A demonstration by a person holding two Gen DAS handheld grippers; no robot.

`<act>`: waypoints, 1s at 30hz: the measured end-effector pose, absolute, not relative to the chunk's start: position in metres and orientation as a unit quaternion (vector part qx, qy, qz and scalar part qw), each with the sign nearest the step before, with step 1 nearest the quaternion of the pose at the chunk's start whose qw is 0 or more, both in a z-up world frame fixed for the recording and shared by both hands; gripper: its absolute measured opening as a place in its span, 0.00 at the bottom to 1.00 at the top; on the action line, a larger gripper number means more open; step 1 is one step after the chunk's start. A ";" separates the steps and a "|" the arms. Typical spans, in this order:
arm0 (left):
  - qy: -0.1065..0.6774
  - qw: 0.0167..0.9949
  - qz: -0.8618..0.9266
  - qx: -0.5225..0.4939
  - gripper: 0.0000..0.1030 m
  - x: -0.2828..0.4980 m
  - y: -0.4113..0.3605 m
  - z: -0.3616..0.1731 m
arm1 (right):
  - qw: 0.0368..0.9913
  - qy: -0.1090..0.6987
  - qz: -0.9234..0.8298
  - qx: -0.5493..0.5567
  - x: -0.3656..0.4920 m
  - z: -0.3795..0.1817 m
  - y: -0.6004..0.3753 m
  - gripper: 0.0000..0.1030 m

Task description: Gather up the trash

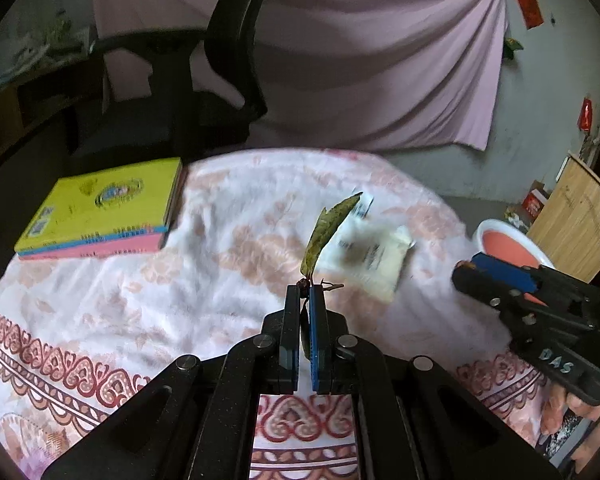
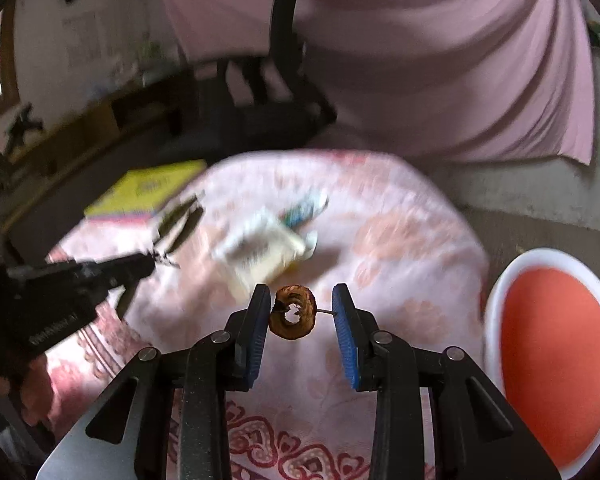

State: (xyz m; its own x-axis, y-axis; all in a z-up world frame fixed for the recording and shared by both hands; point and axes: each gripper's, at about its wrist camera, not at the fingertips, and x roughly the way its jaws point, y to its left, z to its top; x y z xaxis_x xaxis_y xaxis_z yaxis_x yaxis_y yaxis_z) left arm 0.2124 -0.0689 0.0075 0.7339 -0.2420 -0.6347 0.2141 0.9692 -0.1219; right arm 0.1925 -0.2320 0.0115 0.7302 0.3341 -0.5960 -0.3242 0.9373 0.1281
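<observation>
1. Pinching a green leaf (image 1: 327, 232) by its stem, the left gripper (image 1: 306, 300) has its jaws nearly together, so the blade sticks up clear of the cloth
2. The right gripper (image 2: 301, 308) holds a curled brown dried ring (image 2: 293, 312) with a thin stalk: the ring lies against the left pad and the stalk reaches the right one, so I judge it spanned between partly open fingers
3. Just right of it waits the red bin with a white rim (image 2: 496, 292), probably the drop point
4. On the floral tablecloth (image 1: 140, 280) beyond lie crumpled paper wrappers (image 1: 374, 256), blurred, still to be collected
5. Farther left sit yellow and pink books (image 1: 100, 212), with a black office chair (image 1: 220, 80) and a pink curtain behind
</observation>
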 end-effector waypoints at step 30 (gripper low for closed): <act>0.197 0.928 -0.311 0.051 0.02 0.181 -0.253 0.070 | 0.989 0.093 -0.052 0.107 0.121 0.056 -0.386 0.30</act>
